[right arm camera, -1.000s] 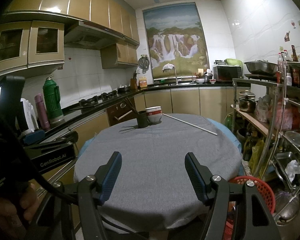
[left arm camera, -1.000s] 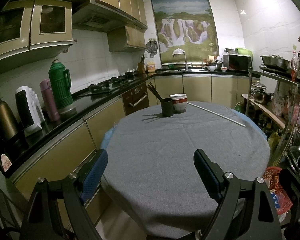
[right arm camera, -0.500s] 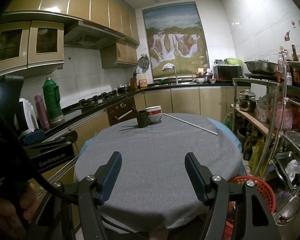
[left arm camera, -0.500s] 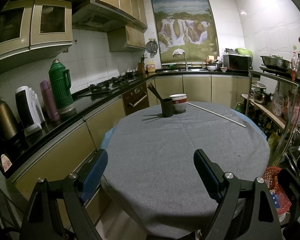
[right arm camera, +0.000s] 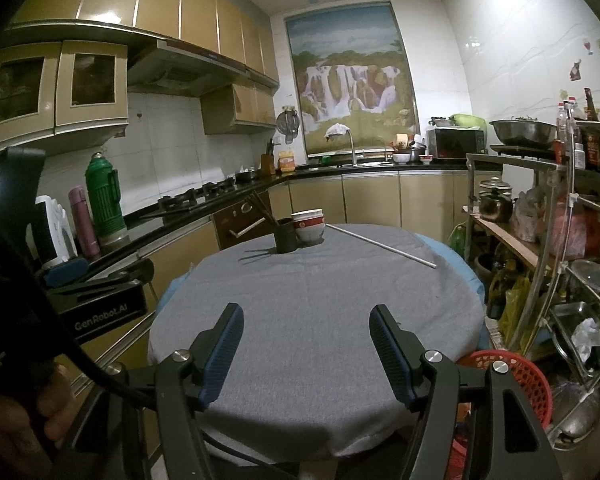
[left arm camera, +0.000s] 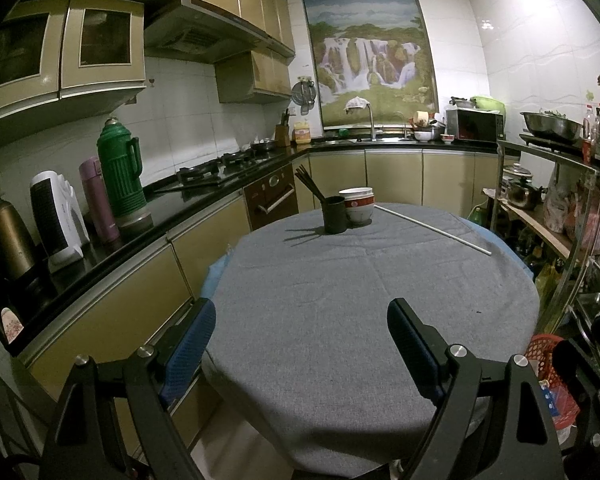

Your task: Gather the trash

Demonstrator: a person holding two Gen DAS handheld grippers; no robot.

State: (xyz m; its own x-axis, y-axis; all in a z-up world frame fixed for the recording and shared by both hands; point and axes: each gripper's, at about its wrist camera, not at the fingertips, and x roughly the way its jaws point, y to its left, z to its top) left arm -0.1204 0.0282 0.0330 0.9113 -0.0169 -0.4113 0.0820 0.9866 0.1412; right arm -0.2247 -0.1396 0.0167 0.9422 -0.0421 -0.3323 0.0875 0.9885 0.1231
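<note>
A round table with a grey cloth [left arm camera: 340, 304] fills the middle of both views [right arm camera: 320, 320]. My left gripper [left arm camera: 300, 344] is open and empty above the table's near edge. My right gripper [right arm camera: 306, 344] is open and empty, also above the near edge. A red mesh basket [right arm camera: 516, 380] stands on the floor at the table's right, also in the left wrist view [left arm camera: 548, 380]. No loose trash shows on the cloth. The left gripper's body [right arm camera: 100, 292] shows at the left of the right wrist view.
At the table's far side stand a dark cup with chopsticks [left arm camera: 334, 218], stacked bowls [left arm camera: 357, 205] and a long white rod [left arm camera: 432, 229]. A counter with a green thermos [left arm camera: 120, 176] runs along the left. A cluttered metal rack [right arm camera: 560, 260] stands on the right.
</note>
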